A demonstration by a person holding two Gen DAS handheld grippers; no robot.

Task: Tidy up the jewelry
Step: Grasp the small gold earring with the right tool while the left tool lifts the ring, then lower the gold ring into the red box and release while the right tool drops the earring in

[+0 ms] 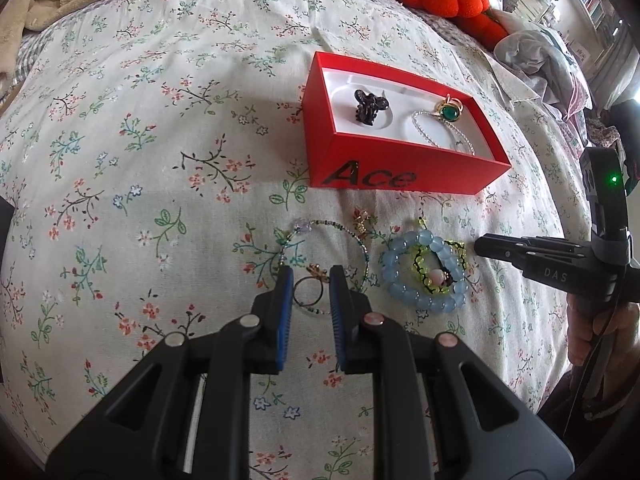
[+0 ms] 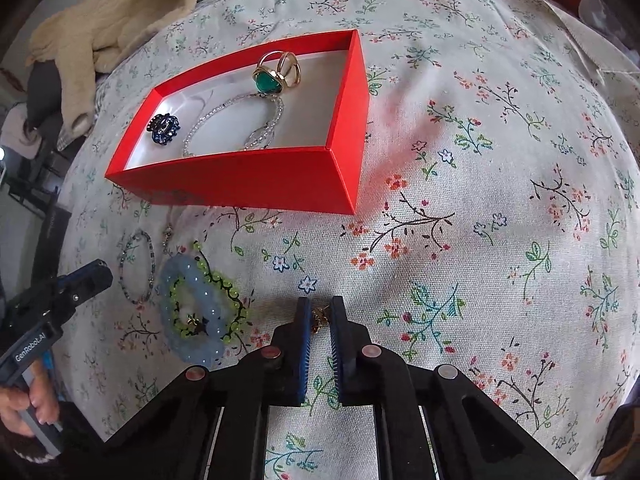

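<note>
The left hand-held gripper (image 1: 309, 280) stands narrowly open around a thin ring (image 1: 307, 292) on the bed (image 1: 160, 140); the right hand-held gripper (image 2: 320, 312) pinches a small gold charm (image 2: 320, 316).

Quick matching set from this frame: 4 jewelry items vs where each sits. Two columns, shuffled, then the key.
1. green-stone ring
2. blue bead bracelet
3. dark hair claw
4. small gold trinket

A. on the bedspread, outside the box
B. between the right gripper's jaws
C. red box, left recess in the left wrist view
D. red box, beside the silver chain

Pairs: 1-D, 2-A, 3-C, 4-B
</note>
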